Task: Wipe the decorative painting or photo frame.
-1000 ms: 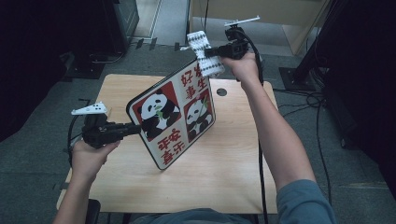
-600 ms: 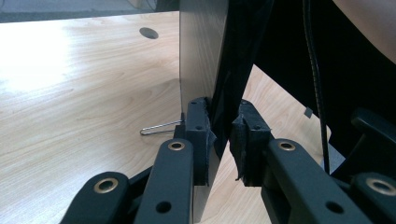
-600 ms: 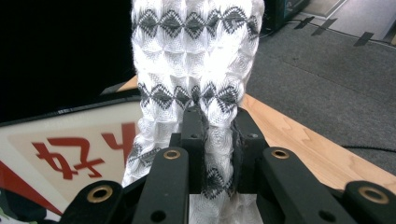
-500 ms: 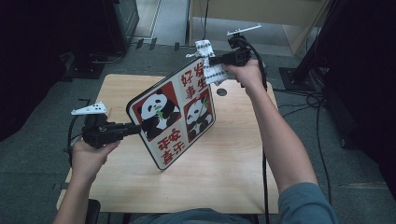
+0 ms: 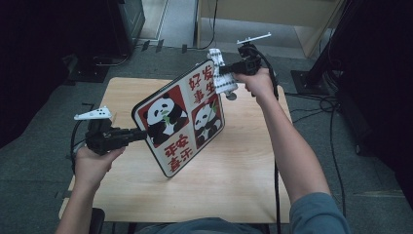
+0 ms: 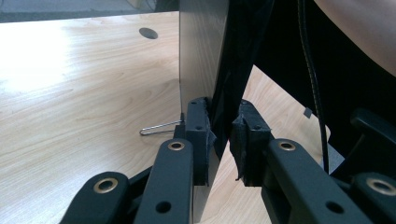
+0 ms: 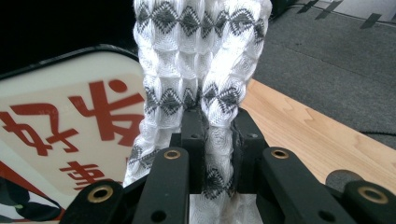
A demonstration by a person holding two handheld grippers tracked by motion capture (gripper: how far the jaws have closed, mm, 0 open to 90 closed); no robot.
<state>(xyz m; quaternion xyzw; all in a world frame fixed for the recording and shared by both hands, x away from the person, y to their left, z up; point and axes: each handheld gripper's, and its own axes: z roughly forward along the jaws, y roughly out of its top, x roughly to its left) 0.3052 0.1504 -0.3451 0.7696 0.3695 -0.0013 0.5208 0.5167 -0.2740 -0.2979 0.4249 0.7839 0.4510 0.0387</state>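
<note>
A rounded panda sign board [image 5: 181,124] with red characters stands tilted on its lower edge on the wooden table [image 5: 243,165]. My left gripper [image 5: 142,133] is shut on the board's left edge; in the left gripper view its pads clamp the thin board [image 6: 201,60] edge-on. My right gripper [image 5: 223,71] is shut on a white cloth [image 5: 220,73] with a grey diamond pattern, held against the board's upper right corner. In the right gripper view the cloth [image 7: 201,70] rises from between the jaws beside the board [image 7: 70,121].
A round cable hole [image 5: 231,96] sits in the table near its far edge. A thin wire stand [image 6: 159,129] pokes out from behind the board. Dark equipment stands left and right of the table; grey carpet [image 7: 327,70] lies beyond it.
My right gripper has come down with the cloth toward the board's top right corner. The left gripper and the board have stayed put.
</note>
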